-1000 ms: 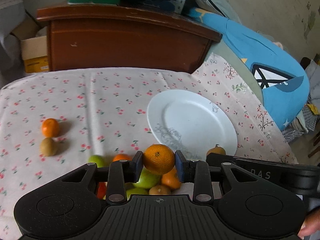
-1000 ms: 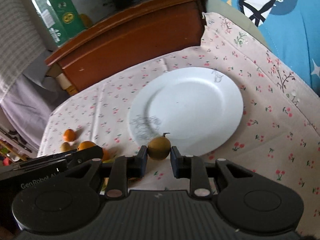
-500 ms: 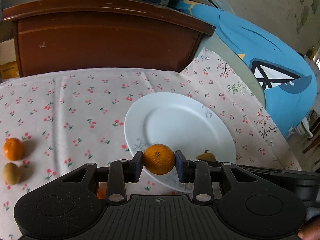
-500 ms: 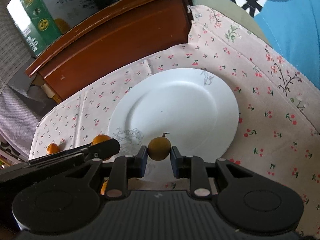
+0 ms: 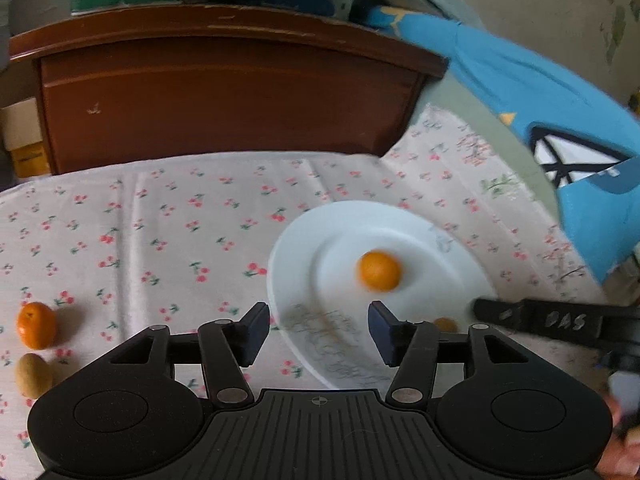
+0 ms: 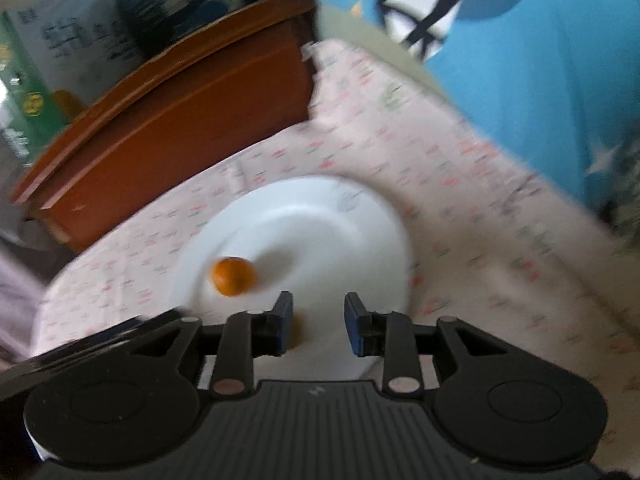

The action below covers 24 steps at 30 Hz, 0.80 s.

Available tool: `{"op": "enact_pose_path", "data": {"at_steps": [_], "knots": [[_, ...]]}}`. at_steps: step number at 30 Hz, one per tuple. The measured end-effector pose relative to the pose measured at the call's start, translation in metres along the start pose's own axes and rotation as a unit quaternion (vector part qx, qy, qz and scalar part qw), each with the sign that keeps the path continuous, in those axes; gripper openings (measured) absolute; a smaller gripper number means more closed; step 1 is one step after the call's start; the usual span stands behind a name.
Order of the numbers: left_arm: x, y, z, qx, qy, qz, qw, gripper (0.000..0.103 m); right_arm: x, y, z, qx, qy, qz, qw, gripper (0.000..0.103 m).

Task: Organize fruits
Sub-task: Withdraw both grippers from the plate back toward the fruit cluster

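Left gripper [image 5: 316,330]: jaws opening, nothing between them; it hangs over the near rim of the plate.
Right gripper [image 6: 316,322]: jaws opening, gap empty; a small brown fruit [image 6: 297,330] shows just behind its left finger, contact unclear through blur.
Plate [image 5: 448,264]: white, on the cherry-print surface [image 5: 168,216], right of centre.
Orange [image 5: 379,271]: free on the plate, blurred, likely rolling.
Outstanding fruit: second orange [image 5: 36,325] and a brown fruit [image 5: 33,375] at the far left, side by side, well apart from the plate.
Handling, judged: oranges light, round, firm with slight give; prone to roll on glazed china.
Hold point, judged: across the widest middle, gentle squeeze.
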<state>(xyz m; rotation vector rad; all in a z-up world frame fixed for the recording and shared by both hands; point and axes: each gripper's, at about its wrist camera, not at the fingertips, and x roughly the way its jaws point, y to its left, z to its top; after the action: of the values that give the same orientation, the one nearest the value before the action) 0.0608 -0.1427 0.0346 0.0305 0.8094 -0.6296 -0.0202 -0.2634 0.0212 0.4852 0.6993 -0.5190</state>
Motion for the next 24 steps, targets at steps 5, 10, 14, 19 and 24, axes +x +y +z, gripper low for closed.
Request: {"op": "enact_pose_path", "data": {"at_steps": [5, 10, 14, 19, 24], "knots": [[0.009, 0.004, -0.006, 0.005, 0.022, 0.026, 0.9994, 0.056, 0.007, -0.014, 0.000, 0.015, -0.011, -0.066, 0.998, 0.043], [0.010, 0.009, -0.009, 0.001, 0.027, 0.031, 0.9992, 0.057, 0.020, -0.023, 0.001, 0.022, -0.001, -0.056, 0.998, 0.048], [0.008, 0.012, -0.010, -0.004, 0.025, 0.040, 0.9989, 0.060, 0.025, -0.017, 0.003, 0.007, 0.008, -0.024, 1.000, 0.049], [0.006, 0.017, -0.010, -0.010, 0.024, 0.047, 0.9985, 0.062, 0.022, -0.013, 0.003, 0.003, -0.002, -0.042, 0.999, 0.045], [0.004, 0.020, -0.010, -0.017, 0.020, 0.056, 0.9981, 0.062, 0.022, -0.014, 0.003, 0.000, -0.005, -0.063, 0.998, 0.049]]}}
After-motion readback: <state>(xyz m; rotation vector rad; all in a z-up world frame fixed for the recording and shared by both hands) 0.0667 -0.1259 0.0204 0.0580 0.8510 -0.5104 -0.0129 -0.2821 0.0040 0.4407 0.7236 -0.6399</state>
